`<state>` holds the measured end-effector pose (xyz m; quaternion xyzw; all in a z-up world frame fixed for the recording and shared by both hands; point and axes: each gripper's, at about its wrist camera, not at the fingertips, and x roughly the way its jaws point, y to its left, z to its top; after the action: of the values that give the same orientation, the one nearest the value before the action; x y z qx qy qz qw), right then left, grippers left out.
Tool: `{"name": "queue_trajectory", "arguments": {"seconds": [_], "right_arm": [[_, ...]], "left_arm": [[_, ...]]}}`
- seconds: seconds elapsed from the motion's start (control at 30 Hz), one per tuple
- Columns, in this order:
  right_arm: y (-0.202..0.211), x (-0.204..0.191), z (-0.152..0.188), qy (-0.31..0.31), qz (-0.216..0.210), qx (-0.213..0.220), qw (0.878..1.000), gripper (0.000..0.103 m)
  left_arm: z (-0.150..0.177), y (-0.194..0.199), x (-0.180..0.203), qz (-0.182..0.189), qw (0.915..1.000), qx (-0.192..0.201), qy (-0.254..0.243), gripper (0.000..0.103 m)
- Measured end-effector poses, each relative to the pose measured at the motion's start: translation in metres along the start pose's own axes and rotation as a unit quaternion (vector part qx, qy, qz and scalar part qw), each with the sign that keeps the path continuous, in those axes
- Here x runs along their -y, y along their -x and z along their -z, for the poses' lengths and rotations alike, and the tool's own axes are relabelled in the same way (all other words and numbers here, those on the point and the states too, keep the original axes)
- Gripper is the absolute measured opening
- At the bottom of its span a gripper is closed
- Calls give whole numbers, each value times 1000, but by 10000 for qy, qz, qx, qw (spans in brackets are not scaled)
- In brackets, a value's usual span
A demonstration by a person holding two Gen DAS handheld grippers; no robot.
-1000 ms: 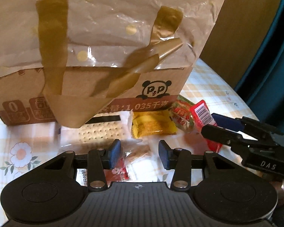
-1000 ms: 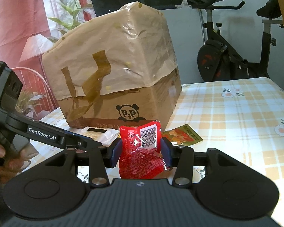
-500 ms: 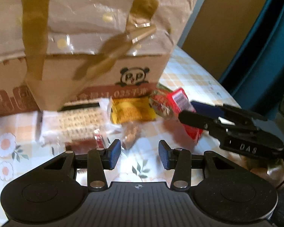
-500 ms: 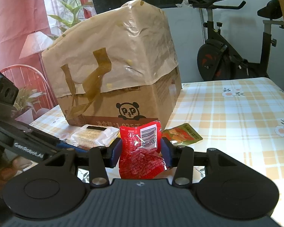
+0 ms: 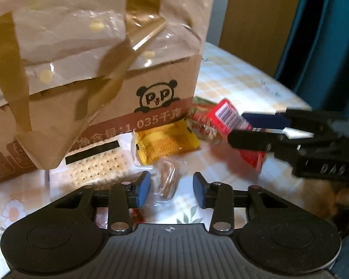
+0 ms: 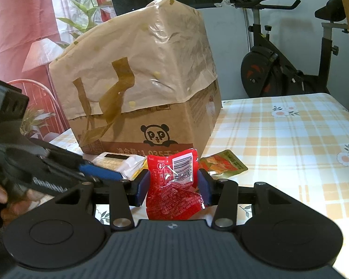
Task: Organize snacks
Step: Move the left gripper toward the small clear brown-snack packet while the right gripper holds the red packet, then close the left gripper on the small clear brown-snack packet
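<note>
My right gripper (image 6: 172, 186) is shut on a red snack packet (image 6: 174, 183) and holds it just above the table, in front of the cardboard box (image 6: 151, 125); the packet (image 5: 230, 118) also shows in the left wrist view. My left gripper (image 5: 171, 189) is open, with a small clear-wrapped brown snack (image 5: 167, 181) lying between its fingertips. A yellow packet (image 5: 167, 141), a white cracker pack (image 5: 97, 167) and a green-red packet (image 6: 223, 164) lie on the table by the box.
The box, with a panda logo, is covered by a tan plastic bag with handles (image 5: 93, 30) and stands on a checked floral tablecloth (image 6: 290, 139). An exercise bike (image 6: 290, 53) stands beyond the table. A wooden panel (image 5: 256, 23) is at the right of the left view.
My left gripper has moved back and then forward over the small clear-wrapped snack. My right gripper has kept hold of the red packet with little motion.
</note>
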<state>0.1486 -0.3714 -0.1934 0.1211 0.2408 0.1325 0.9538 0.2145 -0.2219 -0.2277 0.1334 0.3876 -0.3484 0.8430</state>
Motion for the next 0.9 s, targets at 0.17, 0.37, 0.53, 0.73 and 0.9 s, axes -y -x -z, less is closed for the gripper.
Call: {"name": "queue_trajectory", "arguments": {"seconds": [0.17, 0.37, 0.53, 0.73, 0.9], "right_arm": [[0, 0, 0, 25, -3, -20, 10000, 47], [-1, 0, 0, 25, 0, -42, 10000, 47], [-1, 0, 0, 20, 3, -52, 10000, 47], [-2, 1, 0, 2, 11, -65, 10000, 47], [-3, 0, 0, 29, 25, -103, 9999, 47]], "left_arm": [[3, -1, -1, -164, 9998, 86, 97, 19], [7, 2, -7, -183, 9996, 148, 161, 19], [11, 5, -8, -180, 9993, 187, 274, 19], [22, 12, -14, -140, 9985, 233, 482, 19], [27, 15, -18, -114, 9977, 255, 615, 19]]}}
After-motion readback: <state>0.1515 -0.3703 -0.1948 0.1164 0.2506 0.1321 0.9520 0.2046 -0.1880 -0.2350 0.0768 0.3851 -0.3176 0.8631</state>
